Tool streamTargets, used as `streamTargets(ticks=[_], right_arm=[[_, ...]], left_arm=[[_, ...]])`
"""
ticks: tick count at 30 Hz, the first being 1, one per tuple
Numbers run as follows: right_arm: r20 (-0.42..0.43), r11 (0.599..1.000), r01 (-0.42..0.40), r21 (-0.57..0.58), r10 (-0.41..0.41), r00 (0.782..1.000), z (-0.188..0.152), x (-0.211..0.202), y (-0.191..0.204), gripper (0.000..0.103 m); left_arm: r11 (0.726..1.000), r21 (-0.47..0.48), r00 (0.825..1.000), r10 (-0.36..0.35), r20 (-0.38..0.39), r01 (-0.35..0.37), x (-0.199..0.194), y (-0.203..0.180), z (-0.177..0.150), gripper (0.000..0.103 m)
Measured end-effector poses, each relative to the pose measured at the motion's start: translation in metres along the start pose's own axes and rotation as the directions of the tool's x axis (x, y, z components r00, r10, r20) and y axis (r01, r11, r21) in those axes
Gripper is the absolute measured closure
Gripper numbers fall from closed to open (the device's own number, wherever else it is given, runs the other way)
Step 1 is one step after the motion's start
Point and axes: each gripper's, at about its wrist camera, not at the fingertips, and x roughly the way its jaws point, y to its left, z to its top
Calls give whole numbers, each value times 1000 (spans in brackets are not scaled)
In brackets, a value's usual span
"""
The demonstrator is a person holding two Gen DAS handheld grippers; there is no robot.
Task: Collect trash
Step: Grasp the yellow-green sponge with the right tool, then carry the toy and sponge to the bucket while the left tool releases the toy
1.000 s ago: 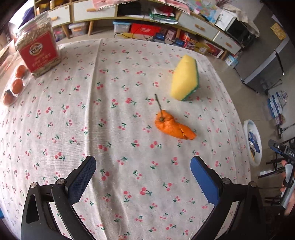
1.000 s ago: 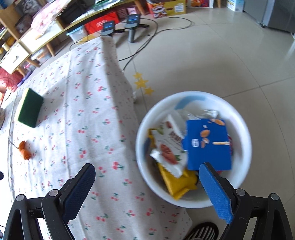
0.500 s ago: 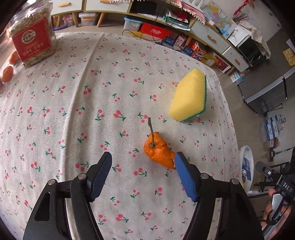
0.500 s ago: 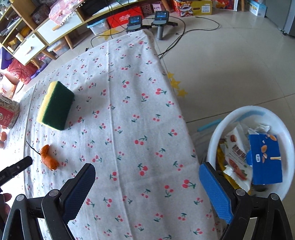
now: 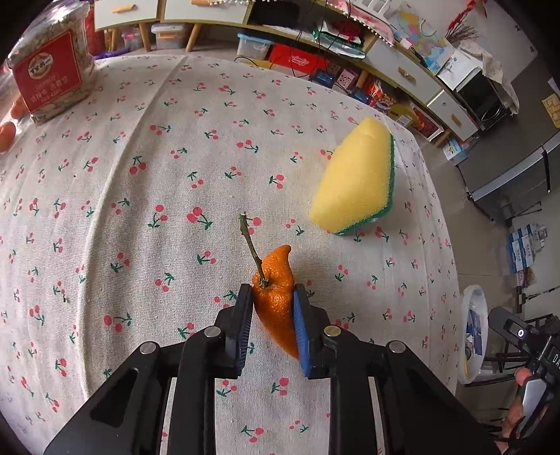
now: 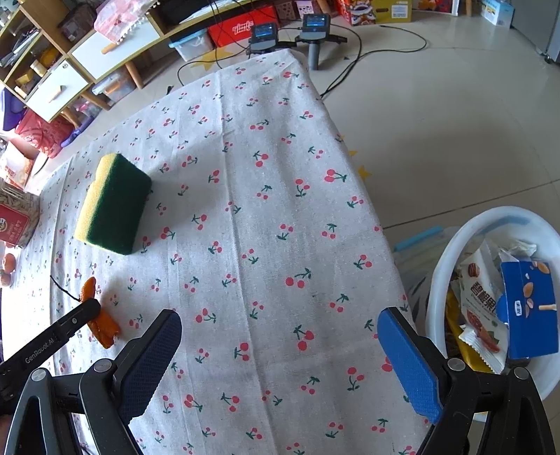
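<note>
L gripper (image 5: 273,315) clamped on orange peel (image 5: 276,301) w/ stem, mid table (image 5: 140,196), near sponge (image 5: 353,182). R gripper (image 6: 280,357) wide open, empty, over table edge beside trash basin (image 6: 455,245).

Orange peel (image 5: 276,297); yellow-green sponge (image 5: 357,182); cherry-print tablecloth (image 5: 140,196); white bin (image 6: 441,280).

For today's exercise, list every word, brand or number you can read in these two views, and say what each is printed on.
"GenRobot.AI": on the arm of the left tool, seen from the right wrist.
"DA": cut off at the frame edge, on the black device in the person's hand.
Red jar label: characters too blurred to read.
Snack wrapper in the white basin: large characters, not legible.
Red box under the shelf: script unreadable.
</note>
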Motion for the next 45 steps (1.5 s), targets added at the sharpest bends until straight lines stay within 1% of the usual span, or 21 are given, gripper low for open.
streamTargets(ticks=[3,6,7,10,11,14,15,17,18,22,24,27,29,30,31,33,36,39,42,45], right_arm=[[15,999,-38,-3,38,999,2,-4,12,9],[20,996,-83,-38,83,996,2,-4,37,9],[25,995,-83,-61,85,996,2,-2,48,9],[65,984,-14,-176,26,998,-1,7,84,9],[69,977,-8,-215,23,997,-2,12,96,9],[48,956,-55,-288,72,996,-5,30,127,14],[50,950,-57,-306,76,996,-6,35,135,14],[78,938,-31,-345,62,995,-6,45,151,14],[90,936,-27,-351,62,994,-5,49,156,14],[104,955,-104,-278,138,985,7,65,161,15],[124,960,-115,-254,150,981,12,72,164,16],[152,970,-116,-213,150,977,17,80,164,22],[159,976,-104,-193,135,978,18,85,163,30],[161,977,-99,-189,130,978,18,86,161,40],[161,978,-94,-187,125,979,18,86,160,53],[160,978,-91,-187,122,980,20,86,156,66],[169,981,-90,-172,119,978,21,80,149,70],[179,982,-103,-160,131,975,19,69,145,71],[182,978,-123,-167,153,971,15,56,141,72],[188,976,-125,-180,159,969,8,40,133,73]], left_arm=[[1000,6,1000,13,25,-13,-18,11,4,80],[999,21,998,31,62,-33,-39,23,6,80],[999,24,997,39,72,-41,-45,28,6,80],[997,36,993,67,96,-71,-62,43,5,80],[996,40,992,78,103,-82,-66,49,3,80],[994,39,988,100,116,-106,-78,65,-1,80],[994,36,988,102,118,-106,-81,72,-2,80],[994,28,988,105,117,-109,-86,82,-4,80],[993,23,987,108,117,-112,-87,87,-5,80],[993,-2,987,121,101,-122,-87,102,-9,80],[992,-11,988,125,93,-125,-87,109,-10,80],[991,-22,988,131,88,-129,-88,115,-11,80],[992,-33,989,125,84,-123,-88,118,-10,80],[993,-33,989,118,83,-116,-88,119,-9,80],[993,-30,990,115,83,-113,-89,118,-9,80],[993,-26,990,114,87,-112,-90,117,-8,80],[995,-29,991,100,89,-98,-91,113,-8,80],[995,-11,991,95,89,-95,-92,106,-11,80],[997,5,992,82,97,-83,-97,99,-13,80],[998,8,991,68,113,-69,-103,95,-17,80]])
